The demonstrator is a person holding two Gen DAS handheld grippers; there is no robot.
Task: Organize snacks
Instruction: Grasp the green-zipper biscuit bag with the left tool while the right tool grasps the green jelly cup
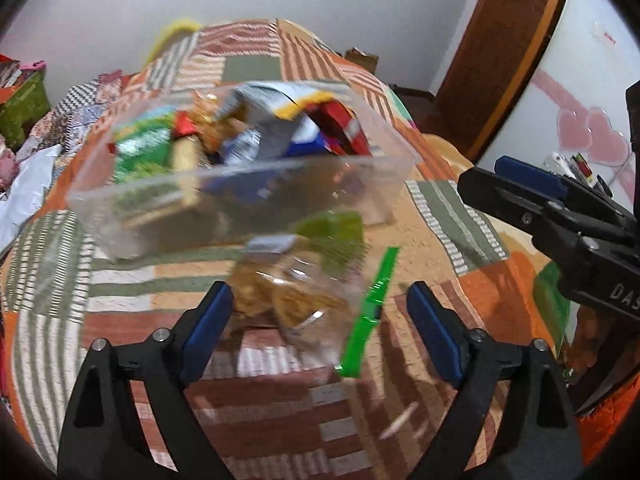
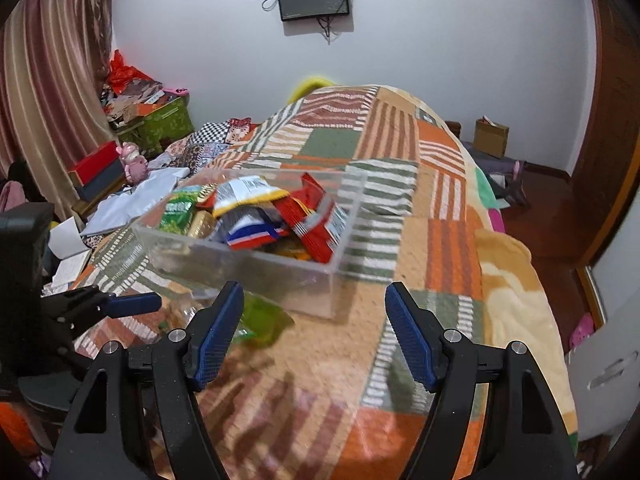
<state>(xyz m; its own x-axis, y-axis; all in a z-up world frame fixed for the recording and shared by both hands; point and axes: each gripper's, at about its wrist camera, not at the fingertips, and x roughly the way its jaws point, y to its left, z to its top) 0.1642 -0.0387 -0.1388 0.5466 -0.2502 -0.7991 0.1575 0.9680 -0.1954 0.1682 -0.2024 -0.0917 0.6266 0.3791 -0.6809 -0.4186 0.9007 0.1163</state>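
in the left wrist view, the left gripper [image 1: 320, 332] is spread wide around a clear snack bag [image 1: 292, 292] sealed with a green clip [image 1: 370, 312], lying just before the clear bin [image 1: 248, 172]; the pads should be closed on the bag's body, not the clip. in the right wrist view, the right gripper [image 2: 314, 332] is held wide and empty on the near side of the bin [image 2: 256, 264], well kept aside.

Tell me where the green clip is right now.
In the left wrist view, the green clip lies on the patchwork quilt, beside a clear snack bag, between the open left hand-held gripper's fingers, near the clear bin.
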